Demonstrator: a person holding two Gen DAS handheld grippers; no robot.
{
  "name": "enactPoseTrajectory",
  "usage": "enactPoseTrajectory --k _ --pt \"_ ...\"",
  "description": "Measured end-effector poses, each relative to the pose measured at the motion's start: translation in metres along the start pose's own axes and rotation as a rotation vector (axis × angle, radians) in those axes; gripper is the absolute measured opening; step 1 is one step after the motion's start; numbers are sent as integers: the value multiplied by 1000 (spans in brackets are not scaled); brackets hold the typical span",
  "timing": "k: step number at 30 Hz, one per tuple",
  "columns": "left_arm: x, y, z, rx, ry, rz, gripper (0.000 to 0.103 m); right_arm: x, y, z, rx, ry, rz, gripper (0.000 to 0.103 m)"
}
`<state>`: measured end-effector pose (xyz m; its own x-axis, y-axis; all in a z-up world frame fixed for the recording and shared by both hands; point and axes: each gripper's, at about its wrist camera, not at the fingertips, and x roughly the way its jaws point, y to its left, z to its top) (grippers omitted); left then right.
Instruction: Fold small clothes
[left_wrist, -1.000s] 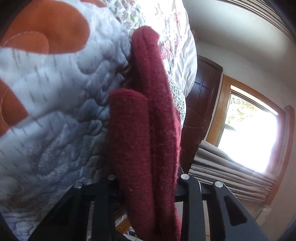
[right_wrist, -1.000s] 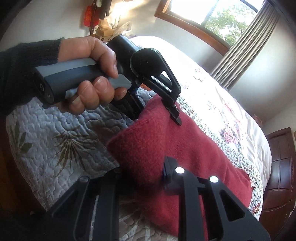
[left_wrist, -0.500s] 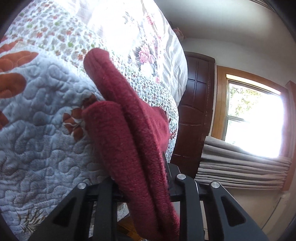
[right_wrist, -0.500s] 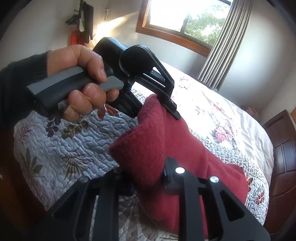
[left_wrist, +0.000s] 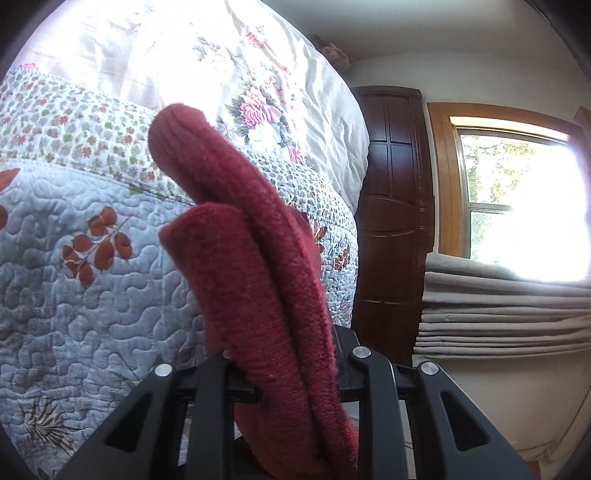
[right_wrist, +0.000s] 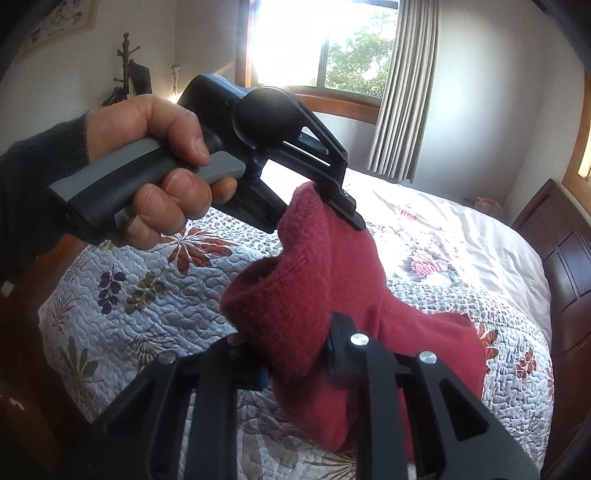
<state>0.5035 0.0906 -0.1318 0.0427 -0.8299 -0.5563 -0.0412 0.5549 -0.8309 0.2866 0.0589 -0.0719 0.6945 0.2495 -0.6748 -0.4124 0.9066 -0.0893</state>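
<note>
A dark red knitted garment (right_wrist: 317, 280) hangs lifted above the quilted bed, held at two places along one edge. My right gripper (right_wrist: 291, 354) is shut on a bunched fold of it at the near side. The left gripper (right_wrist: 332, 206), held by a hand (right_wrist: 155, 162) in a dark sleeve, pinches the garment's upper edge farther off. In the left wrist view, the red garment (left_wrist: 258, 280) fills the middle, folded double, and my left gripper (left_wrist: 291, 369) is shut on it. Its lower part trails down onto the quilt at the right.
The bed carries a pale blue leaf-patterned quilt (right_wrist: 147, 295) and a white floral cover (right_wrist: 443, 236). A dark wooden headboard (left_wrist: 391, 206) stands at the bed's end. Windows (right_wrist: 325, 40) with grey curtains (right_wrist: 402, 92) line the walls. A coat stand (right_wrist: 129, 74) is in the corner.
Both grippers have risen and tilted upward, lifting the red garment's held edge higher off the quilt. More of the room and window shows in both views. Both grips stay shut.
</note>
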Motion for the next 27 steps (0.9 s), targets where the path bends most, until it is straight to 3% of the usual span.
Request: enactPoseTrajectory --k 16,27 --pt "73 -96 12 74 39 202 23 -15 -75 -20 216 -59 18 21" --pt "123 -112 22 67 51 276 23 -12 -123 -38 317 -36 41 21"
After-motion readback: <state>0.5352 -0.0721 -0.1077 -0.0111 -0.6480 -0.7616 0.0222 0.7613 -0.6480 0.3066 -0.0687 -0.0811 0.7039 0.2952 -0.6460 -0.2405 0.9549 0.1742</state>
